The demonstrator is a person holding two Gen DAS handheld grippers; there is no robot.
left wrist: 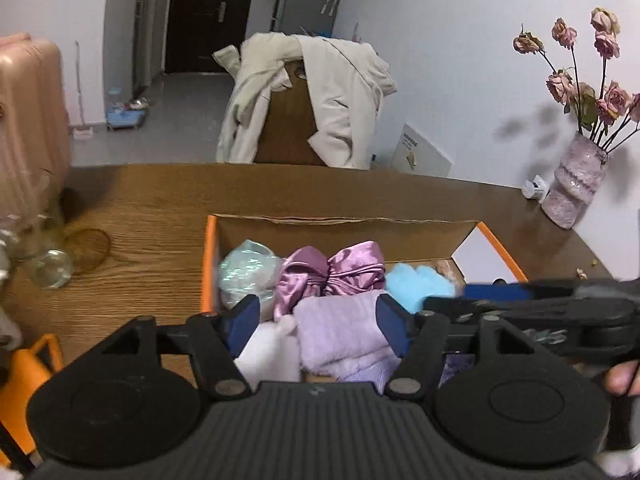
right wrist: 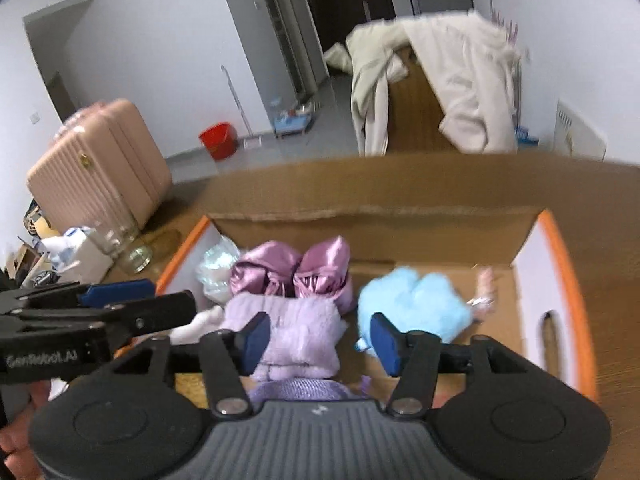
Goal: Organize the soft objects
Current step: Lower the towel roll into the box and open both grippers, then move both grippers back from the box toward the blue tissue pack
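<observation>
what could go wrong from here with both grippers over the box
The left gripper and right gripper hang open, close together over the box, so they could knock each other. The lilac fleece sits between both sets of jaws, so a careless close might snag it. Glass jars stand near the box.

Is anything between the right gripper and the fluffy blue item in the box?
Nothing visible. The right gripper hangs open over the cardboard box, and the fluffy blue item lies uncovered just beyond its right finger, with bare box floor around it.

One box (left wrist: 208, 264), two grippers (left wrist: 318, 320), five soft items (left wrist: 340, 332)
</observation>
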